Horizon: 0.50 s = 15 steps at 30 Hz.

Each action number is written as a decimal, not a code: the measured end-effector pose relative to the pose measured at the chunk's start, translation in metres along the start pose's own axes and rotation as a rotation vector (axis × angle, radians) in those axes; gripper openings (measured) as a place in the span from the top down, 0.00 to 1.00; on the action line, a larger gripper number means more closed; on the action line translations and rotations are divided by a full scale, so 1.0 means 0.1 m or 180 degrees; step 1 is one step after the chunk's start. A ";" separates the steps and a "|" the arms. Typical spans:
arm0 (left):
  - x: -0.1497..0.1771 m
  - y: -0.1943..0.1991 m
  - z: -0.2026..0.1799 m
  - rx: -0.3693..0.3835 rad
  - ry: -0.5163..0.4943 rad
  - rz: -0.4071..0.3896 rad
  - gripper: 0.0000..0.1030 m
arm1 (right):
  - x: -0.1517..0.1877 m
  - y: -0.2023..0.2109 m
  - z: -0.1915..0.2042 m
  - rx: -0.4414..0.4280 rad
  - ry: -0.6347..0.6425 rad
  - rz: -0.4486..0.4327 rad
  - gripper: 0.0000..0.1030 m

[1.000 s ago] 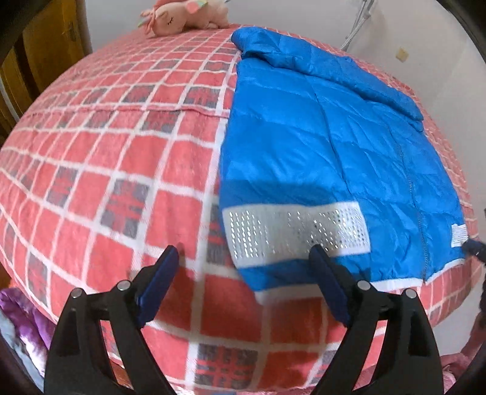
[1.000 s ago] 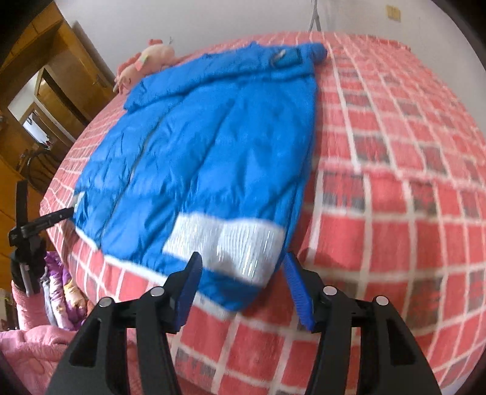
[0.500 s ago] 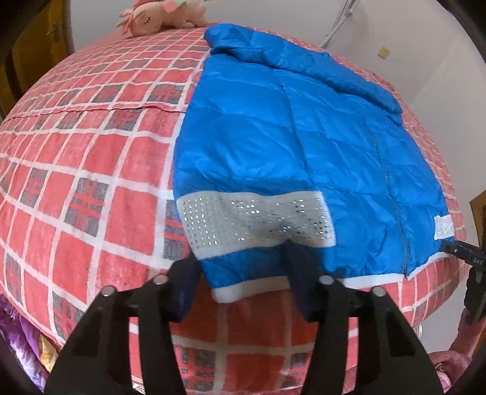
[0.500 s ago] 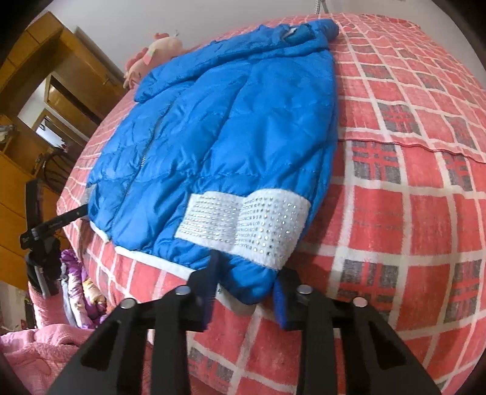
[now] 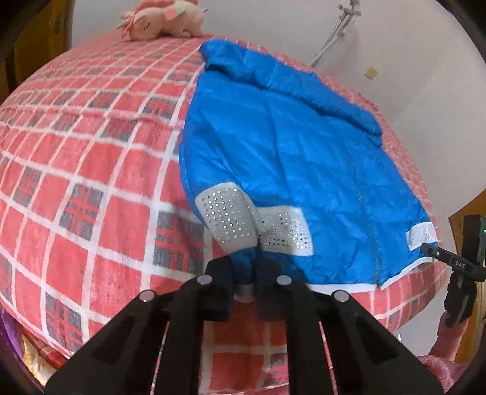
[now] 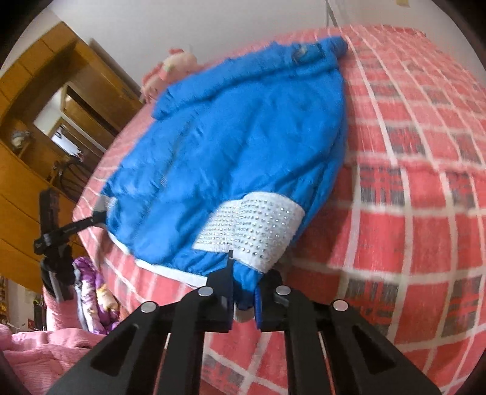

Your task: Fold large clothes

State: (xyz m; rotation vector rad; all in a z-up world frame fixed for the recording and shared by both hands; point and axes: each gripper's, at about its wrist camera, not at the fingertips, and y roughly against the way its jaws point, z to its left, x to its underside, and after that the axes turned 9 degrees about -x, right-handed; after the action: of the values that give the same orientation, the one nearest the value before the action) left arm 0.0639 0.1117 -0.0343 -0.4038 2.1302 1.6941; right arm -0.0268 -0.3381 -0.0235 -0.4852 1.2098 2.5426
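The left gripper (image 5: 244, 282) is closed down narrow on the cuff end of the near sleeve of the blue puffer jacket (image 5: 291, 158), with blue fabric and a bit of white trim bunched between its two black fingers. Just ahead of the fingertips sits the sleeve's grey studded band (image 5: 255, 221), creased where the sleeve is pinched. The body of the jacket spreads forward and to the right of this gripper over the red checked bedspread (image 5: 91, 170), its zip line running away from the hem and its collar at the far end. Far ahead and to the left, at the top of the bed, lies a pink plush toy (image 5: 161, 18). At the right edge of this view the other gripper reaches the jacket's far sleeve.

The right gripper (image 6: 244, 291) is likewise pinched narrow on the other sleeve's cuff, blue fabric gathered between its fingers. A white studded band (image 6: 252, 231) wraps the sleeve right in front of the tips. The jacket (image 6: 243, 136) extends forward and leftward from here; the bedspread (image 6: 425, 182) stretches out to the right. A wooden cabinet (image 6: 36, 127) stands far left, and pink bedding (image 6: 45, 343) lies below left.
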 end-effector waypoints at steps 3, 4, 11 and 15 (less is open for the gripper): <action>-0.12 0.20 0.00 0.0195 0.0042 -0.0190 0.93 | -0.14 0.18 0.12 -0.0065 0.0105 -0.0163 0.92; -0.17 0.27 -0.02 0.0232 0.0039 -0.0259 0.93 | -0.21 0.24 0.17 -0.0073 0.0148 -0.0219 0.92; -0.65 0.57 -0.21 0.0298 -0.0117 -0.0652 0.93 | -0.67 0.50 0.31 -0.0088 0.0277 -0.0457 0.92; -1.00 0.62 -0.30 0.0282 -0.0160 -0.0844 0.93 | -1.03 0.57 0.29 -0.0088 0.0239 -0.0553 0.92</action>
State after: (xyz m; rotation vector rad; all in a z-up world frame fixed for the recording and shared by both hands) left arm 0.1204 0.0949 0.0722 -0.5827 2.0064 1.4419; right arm 0.0388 -0.3613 0.0751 -0.6675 1.1068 2.4159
